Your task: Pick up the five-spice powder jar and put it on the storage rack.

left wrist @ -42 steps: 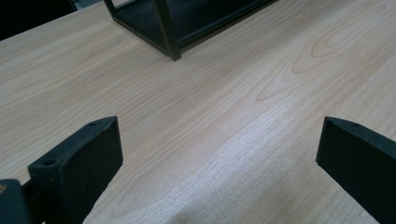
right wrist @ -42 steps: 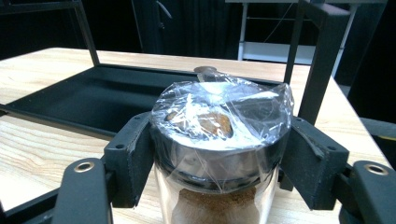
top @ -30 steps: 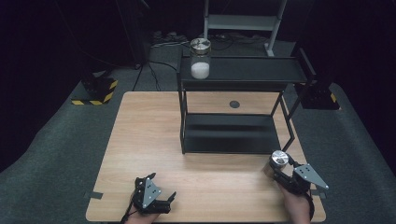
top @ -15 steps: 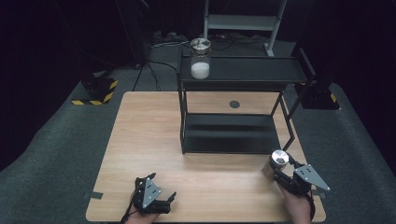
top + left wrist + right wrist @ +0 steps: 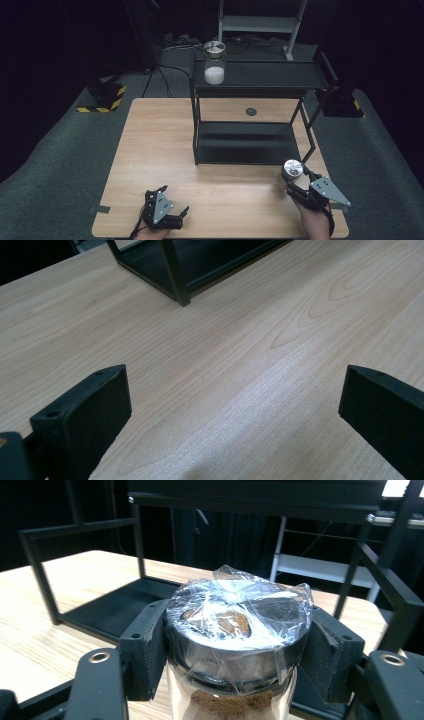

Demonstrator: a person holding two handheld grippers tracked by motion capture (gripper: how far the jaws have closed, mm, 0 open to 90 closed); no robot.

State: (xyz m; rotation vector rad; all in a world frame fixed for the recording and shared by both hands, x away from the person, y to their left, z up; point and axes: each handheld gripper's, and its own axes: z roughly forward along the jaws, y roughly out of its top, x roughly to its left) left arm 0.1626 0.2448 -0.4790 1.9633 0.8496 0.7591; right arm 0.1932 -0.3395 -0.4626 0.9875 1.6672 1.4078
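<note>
My right gripper (image 5: 296, 181) is shut on a glass jar (image 5: 290, 172) with a silver lid, near the table's front right and just off the black rack's front right leg. In the right gripper view the jar (image 5: 235, 645) holds brown powder, and clear film covers its lid between the two black pads (image 5: 142, 645). My left gripper (image 5: 172, 212) rests open at the front left of the table; in the left gripper view its fingers (image 5: 82, 417) stand wide apart over bare wood. A second jar (image 5: 214, 62) with white powder stands on the rack's top shelf, at its left end.
A black two-level metal rack (image 5: 250, 127) stands at the middle back of the wooden table (image 5: 150, 150). A small dark disc (image 5: 251, 111) lies on the table behind the rack. Beyond the table are a dark floor, cables and a yellow-black striped block (image 5: 102, 97).
The right gripper with the jar has shifted very slightly. The left gripper has stayed in place.
</note>
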